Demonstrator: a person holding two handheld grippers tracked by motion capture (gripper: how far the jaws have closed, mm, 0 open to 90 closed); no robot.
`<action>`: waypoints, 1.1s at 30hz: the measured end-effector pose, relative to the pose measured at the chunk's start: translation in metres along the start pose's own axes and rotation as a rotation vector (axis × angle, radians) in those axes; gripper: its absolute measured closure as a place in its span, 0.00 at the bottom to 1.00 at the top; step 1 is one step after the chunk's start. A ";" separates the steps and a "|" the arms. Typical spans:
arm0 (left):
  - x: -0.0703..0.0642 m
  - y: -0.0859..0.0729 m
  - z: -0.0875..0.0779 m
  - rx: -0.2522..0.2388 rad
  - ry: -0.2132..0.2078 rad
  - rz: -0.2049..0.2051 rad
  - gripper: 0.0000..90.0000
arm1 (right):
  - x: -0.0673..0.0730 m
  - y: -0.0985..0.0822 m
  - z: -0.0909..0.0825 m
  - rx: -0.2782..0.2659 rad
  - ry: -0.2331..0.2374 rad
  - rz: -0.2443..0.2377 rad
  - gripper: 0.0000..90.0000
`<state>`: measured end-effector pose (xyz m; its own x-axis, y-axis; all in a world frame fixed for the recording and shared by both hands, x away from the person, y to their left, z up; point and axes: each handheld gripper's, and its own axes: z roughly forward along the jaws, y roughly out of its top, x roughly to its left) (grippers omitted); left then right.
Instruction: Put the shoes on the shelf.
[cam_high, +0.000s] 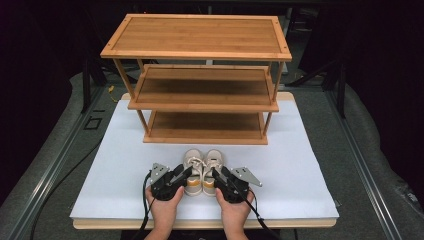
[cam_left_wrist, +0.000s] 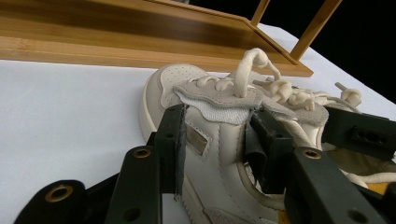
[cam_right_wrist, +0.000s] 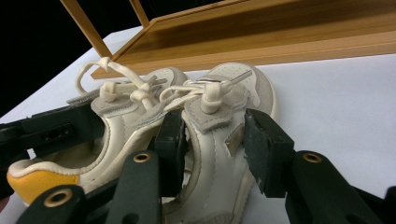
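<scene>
Two small cream sneakers with orange heels stand side by side on the white board, toes toward the rack: the left shoe (cam_high: 192, 161) and the right shoe (cam_high: 214, 160). My left gripper (cam_high: 187, 172) straddles the left shoe's (cam_left_wrist: 210, 154) outer side wall, one pad on the outside and the other inside the opening, both pressed to it. My right gripper (cam_high: 216, 174) grips the right shoe's (cam_right_wrist: 215, 140) outer wall the same way, beside the tongue. Both shoes rest on the board. The right gripper view also has the left shoe (cam_right_wrist: 116, 123) with a jaw of the left gripper in it.
A three-tier wooden shoe rack (cam_high: 202, 105) stands just beyond the shoes, its lowest shelf (cam_high: 205, 127) close to their toes. The white board (cam_high: 300, 170) extends to both sides. Dark floor and metal rails (cam_high: 360, 165) surround the table.
</scene>
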<state>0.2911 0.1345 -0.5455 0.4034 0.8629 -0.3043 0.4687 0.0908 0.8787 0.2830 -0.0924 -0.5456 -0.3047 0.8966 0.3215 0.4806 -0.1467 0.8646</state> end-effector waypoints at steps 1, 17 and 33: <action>0.001 0.000 -0.001 -0.001 0.004 -0.002 0.67 | 0.000 0.000 0.000 0.002 0.003 -0.003 0.67; 0.005 0.007 -0.007 -0.005 0.006 -0.019 0.68 | 0.007 0.003 0.001 0.011 0.030 0.016 0.70; 0.002 0.031 -0.016 -0.029 -0.013 -0.024 0.69 | 0.016 0.028 -0.007 -0.006 0.035 0.003 0.70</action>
<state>0.2937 0.1469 -0.5133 0.4026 0.8536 -0.3305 0.4557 0.1263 0.8811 0.2857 -0.0848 -0.5138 -0.3318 0.8812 0.3369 0.4769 -0.1514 0.8658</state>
